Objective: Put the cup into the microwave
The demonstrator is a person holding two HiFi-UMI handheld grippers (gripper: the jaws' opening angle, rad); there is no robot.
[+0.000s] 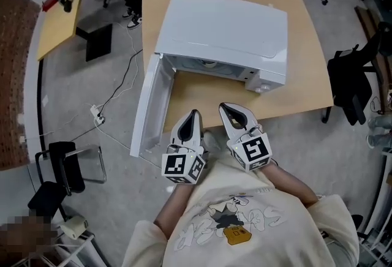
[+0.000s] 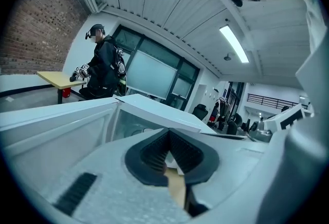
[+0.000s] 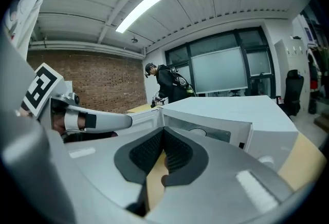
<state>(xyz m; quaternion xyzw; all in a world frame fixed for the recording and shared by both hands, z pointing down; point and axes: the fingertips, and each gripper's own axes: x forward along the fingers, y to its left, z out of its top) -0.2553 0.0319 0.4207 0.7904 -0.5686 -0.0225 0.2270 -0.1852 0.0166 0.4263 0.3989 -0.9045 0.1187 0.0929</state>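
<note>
The white microwave (image 1: pixel 220 27) stands on the wooden table (image 1: pixel 306 76), its door (image 1: pixel 150 106) swung open to the left. Inside the cavity sits a pale round shape (image 1: pixel 208 65), also in the right gripper view (image 3: pixel 198 131); I cannot tell whether it is the cup or the turntable. Both grippers hover side by side off the table's near edge, close to my chest and pointing at the oven's mouth. The left gripper (image 1: pixel 195 113) (image 2: pixel 168 130) is shut with nothing in it. The right gripper (image 1: pixel 223 106) (image 3: pixel 163 129) is shut and empty too.
A power cable (image 1: pixel 116 91) runs over the grey floor left of the open door. A black chair (image 1: pixel 352 85) stands at the table's right, and a stool (image 1: pixel 64 165) at the lower left. A person in black (image 2: pixel 103 66) stands at a far table (image 1: pixel 58 24).
</note>
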